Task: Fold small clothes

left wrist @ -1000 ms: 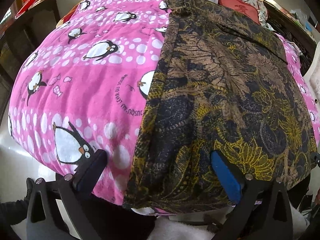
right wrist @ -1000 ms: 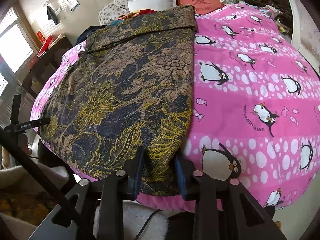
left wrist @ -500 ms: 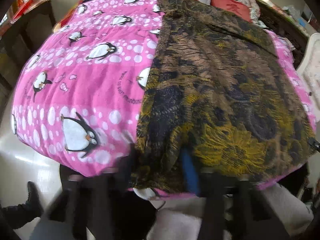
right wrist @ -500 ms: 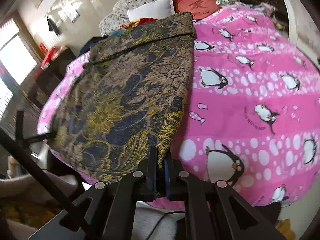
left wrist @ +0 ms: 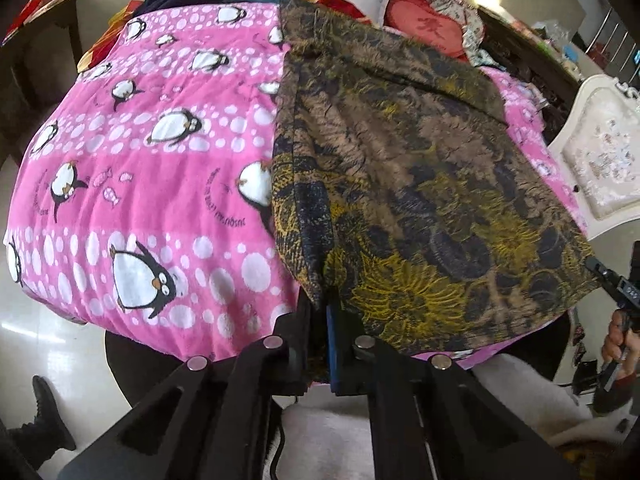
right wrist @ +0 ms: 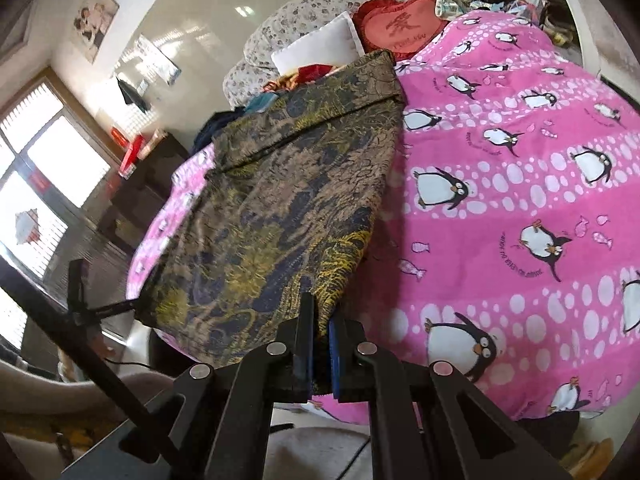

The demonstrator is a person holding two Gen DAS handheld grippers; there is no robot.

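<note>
Gripping both near hem corners of the floral-print skirt (left wrist: 400, 168), spread on the penguin blanket (left wrist: 152, 184) | left gripper (left wrist: 320, 320) and right gripper (right wrist: 322, 320) pinched on cloth at 6 o'clock | next, we judge: carry hem toward waistband at 12 o'clock, level.

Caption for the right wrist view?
Right gripper shut on the near hem of the patterned garment, lying on a pink penguin blanket.
</note>
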